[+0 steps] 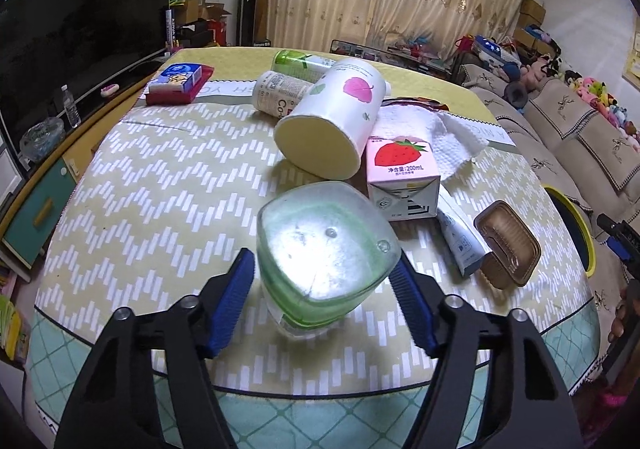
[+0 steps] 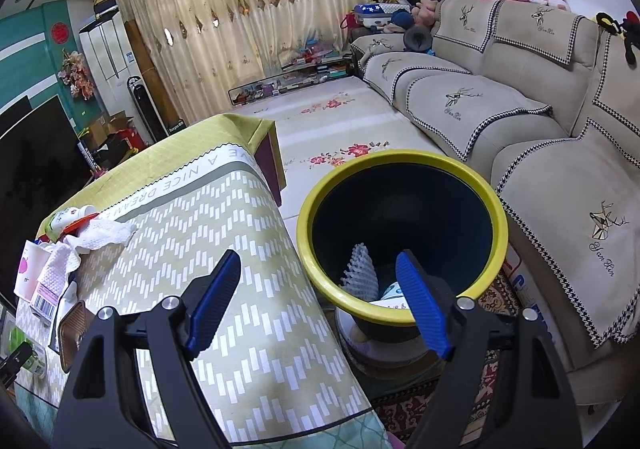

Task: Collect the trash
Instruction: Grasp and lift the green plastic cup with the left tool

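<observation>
Left wrist view: green bottle (image 1: 326, 249) stands base-up between left tool (image 1: 326, 305) pads, apparently gripped; right tool (image 2: 320, 303) gapes empty over bin (image 2: 400, 165).

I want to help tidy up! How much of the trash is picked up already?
Some is done: the yellow-rimmed bin already has a few bits inside. In hand: the left gripper is around a green bottle. Left on the table: the big white bottle, strawberry carton, paper towel, brown tray, a tube and two more bottles. The right gripper is empty.

left wrist: close, angled down over table (image 1: 160, 177) | right wrist: over bin (image 2: 400, 165) | shared: table
</observation>
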Demonstrator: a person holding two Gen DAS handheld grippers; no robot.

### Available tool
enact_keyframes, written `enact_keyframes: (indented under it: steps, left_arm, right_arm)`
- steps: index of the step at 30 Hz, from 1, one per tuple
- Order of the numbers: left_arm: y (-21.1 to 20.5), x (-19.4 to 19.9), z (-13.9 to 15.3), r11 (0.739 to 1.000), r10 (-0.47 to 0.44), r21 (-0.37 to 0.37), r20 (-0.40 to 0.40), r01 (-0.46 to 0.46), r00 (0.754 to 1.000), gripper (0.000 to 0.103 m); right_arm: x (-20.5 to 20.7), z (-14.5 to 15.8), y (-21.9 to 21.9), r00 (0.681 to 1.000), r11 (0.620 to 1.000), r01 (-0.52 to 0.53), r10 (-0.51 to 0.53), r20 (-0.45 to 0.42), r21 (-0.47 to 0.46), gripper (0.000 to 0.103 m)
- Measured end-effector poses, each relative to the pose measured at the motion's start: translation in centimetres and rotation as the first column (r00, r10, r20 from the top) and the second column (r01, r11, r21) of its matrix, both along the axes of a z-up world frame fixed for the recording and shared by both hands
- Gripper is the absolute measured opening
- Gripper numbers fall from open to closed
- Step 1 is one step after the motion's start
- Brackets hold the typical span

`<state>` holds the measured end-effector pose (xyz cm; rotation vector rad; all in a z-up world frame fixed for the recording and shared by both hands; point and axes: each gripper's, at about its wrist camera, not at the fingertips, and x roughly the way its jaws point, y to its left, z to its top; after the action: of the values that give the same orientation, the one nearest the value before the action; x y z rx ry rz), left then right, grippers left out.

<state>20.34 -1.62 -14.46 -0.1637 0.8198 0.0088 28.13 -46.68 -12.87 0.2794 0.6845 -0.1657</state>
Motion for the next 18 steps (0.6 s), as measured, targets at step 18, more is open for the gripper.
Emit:
enact_keyframes:
  steps: [18]
  left_arm:
    - [-3.0, -0.9, 2.9, 0.993, -0.116, -0.012, 0.067, 0.117, 0.991, 0.058]
  right_arm:
    - [-0.8, 0.3, -0.4, 1.0, 1.0, -0.002, 0.002, 0.015, 0.005, 0.076]
